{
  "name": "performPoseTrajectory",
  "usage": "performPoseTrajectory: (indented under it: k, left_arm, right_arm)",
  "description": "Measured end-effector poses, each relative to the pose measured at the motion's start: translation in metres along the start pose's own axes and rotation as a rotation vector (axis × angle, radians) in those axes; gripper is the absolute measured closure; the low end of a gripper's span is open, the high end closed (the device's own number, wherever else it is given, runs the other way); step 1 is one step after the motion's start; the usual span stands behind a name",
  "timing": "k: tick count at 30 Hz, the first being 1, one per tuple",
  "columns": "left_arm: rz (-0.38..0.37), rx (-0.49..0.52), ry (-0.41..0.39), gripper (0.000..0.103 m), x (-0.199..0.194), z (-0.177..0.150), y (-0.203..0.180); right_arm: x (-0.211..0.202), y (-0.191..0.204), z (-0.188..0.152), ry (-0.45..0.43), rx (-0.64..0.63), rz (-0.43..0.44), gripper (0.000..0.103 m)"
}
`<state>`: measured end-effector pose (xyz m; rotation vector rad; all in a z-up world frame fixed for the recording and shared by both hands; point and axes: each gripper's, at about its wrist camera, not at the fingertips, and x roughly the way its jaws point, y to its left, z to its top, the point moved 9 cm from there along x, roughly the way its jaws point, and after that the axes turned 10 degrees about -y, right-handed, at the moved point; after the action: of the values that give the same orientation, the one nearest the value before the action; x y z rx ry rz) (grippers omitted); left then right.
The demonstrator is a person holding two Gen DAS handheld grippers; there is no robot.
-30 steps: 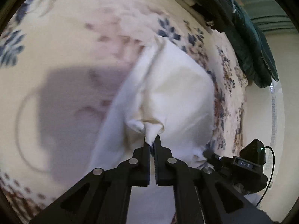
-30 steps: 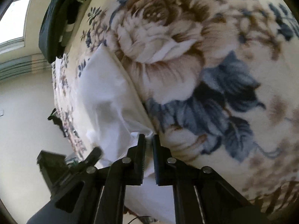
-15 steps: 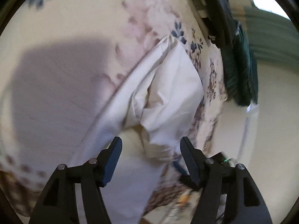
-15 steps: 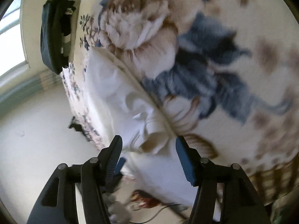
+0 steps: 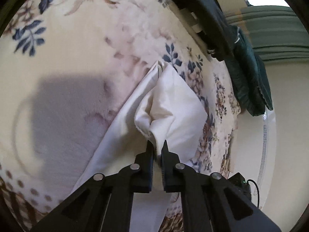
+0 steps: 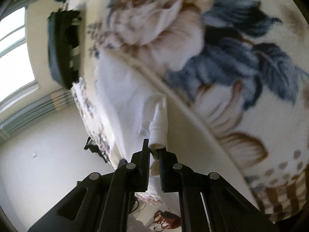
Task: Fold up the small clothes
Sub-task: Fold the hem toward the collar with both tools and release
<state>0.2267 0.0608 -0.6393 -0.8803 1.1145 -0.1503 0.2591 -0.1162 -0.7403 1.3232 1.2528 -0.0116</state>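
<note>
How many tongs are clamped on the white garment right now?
2. The left tongs pinch a bunched fold of the white garment on the floral blanket; the right tongs grip a rolled edge at its other side.

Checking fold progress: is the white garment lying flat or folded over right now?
Partly folded. In the left wrist view the white garment has one layer doubled over another on the floral blanket, its bunched edge pinched by the left gripper.

I have my left gripper pinched nearly closed, jaws almost parallel, fabric bunched between the tips; my right gripper is pinched the same way, tilted down
</note>
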Motion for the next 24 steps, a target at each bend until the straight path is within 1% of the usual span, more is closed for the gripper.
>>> performPoseTrajectory:
  k: [1, 2, 3, 4, 5, 6, 7, 8, 9, 10, 11, 12, 14, 15, 16, 18, 19, 20, 21, 22, 24]
  left_arm:
    - [0.031, -0.004, 0.045, 0.095, 0.004, -0.005, 0.012]
    - [0.064, -0.019, 0.077, 0.094, 0.007, -0.010, 0.025]
    - [0.089, -0.033, 0.095, 0.093, 0.009, -0.013, 0.034]
    - [0.111, -0.045, 0.107, 0.089, 0.007, -0.016, 0.042]
    - [0.129, -0.050, 0.105, 0.087, 0.000, -0.019, 0.050]
    - [0.138, -0.043, 0.095, 0.086, -0.007, -0.019, 0.052]
    - [0.149, -0.024, 0.085, 0.086, -0.016, -0.019, 0.053]
    - [0.166, 0.003, 0.072, 0.082, -0.023, -0.017, 0.051]
    - [0.170, 0.021, 0.057, 0.071, -0.028, -0.014, 0.047]
    - [0.148, 0.040, 0.029, 0.065, -0.032, -0.007, 0.037]
    - [0.128, 0.052, 0.006, 0.051, -0.032, -0.002, 0.028]
    - [0.106, 0.067, -0.015, 0.040, -0.029, 0.005, 0.019]
    - [0.059, 0.105, -0.032, 0.040, -0.016, 0.016, 0.001]
    - [0.054, 0.125, -0.028, 0.040, -0.007, 0.020, -0.003]
    - [0.062, 0.146, -0.023, 0.040, 0.004, 0.022, -0.005]
    - [0.107, 0.191, -0.001, 0.040, 0.026, 0.022, 0.003]
    - [0.161, 0.215, 0.028, 0.040, 0.039, 0.018, 0.016]
    - [0.180, 0.217, 0.047, 0.040, 0.043, 0.015, 0.025]
    - [0.171, 0.203, 0.060, 0.040, 0.045, 0.011, 0.033]
    - [0.160, 0.195, 0.059, 0.040, 0.044, 0.009, 0.032]
    - [0.148, 0.197, 0.061, 0.040, 0.032, 0.003, 0.036]
  right_arm:
    - [0.001, -0.006, -0.004, 0.011, -0.025, -0.044, 0.095]
    - [0.005, -0.019, -0.009, 0.037, -0.064, -0.137, 0.094]
    - [0.007, -0.028, -0.012, 0.052, -0.087, -0.190, 0.093]
    - [0.007, -0.039, -0.015, 0.070, -0.109, -0.262, 0.093]
    - [0.007, -0.047, -0.018, 0.090, -0.121, -0.308, 0.093]
    - [0.002, -0.051, -0.023, 0.108, -0.126, -0.309, 0.093]
    - [-0.004, -0.050, -0.025, 0.108, -0.136, -0.309, 0.090]
    - [-0.010, -0.047, -0.025, 0.098, -0.154, -0.312, 0.085]
    - [-0.018, -0.040, -0.025, 0.079, -0.180, -0.300, 0.084]
    - [-0.025, -0.029, -0.025, 0.060, -0.209, -0.273, 0.079]
    - [-0.028, -0.020, -0.026, 0.048, -0.228, -0.245, 0.072]
    - [-0.032, -0.007, -0.026, 0.037, -0.247, -0.196, 0.066]
    - [-0.029, 0.011, -0.026, 0.028, -0.266, -0.136, 0.048]
    - [-0.021, 0.018, -0.026, 0.038, -0.272, -0.105, 0.046]
    - [-0.013, 0.021, -0.024, 0.046, -0.268, -0.099, 0.046]
    - [0.013, 0.024, -0.020, 0.072, -0.237, -0.117, 0.046]
    - [0.019, 0.018, -0.017, 0.080, -0.227, -0.137, 0.046]
    - [0.021, 0.009, -0.016, 0.085, -0.228, -0.160, 0.047]
    - [0.022, 0.001, -0.013, 0.082, -0.229, -0.183, 0.049]
    - [0.020, -0.004, -0.013, 0.081, -0.229, -0.194, 0.050]
    - [0.009, -0.014, -0.017, 0.092, -0.252, -0.214, 0.052]
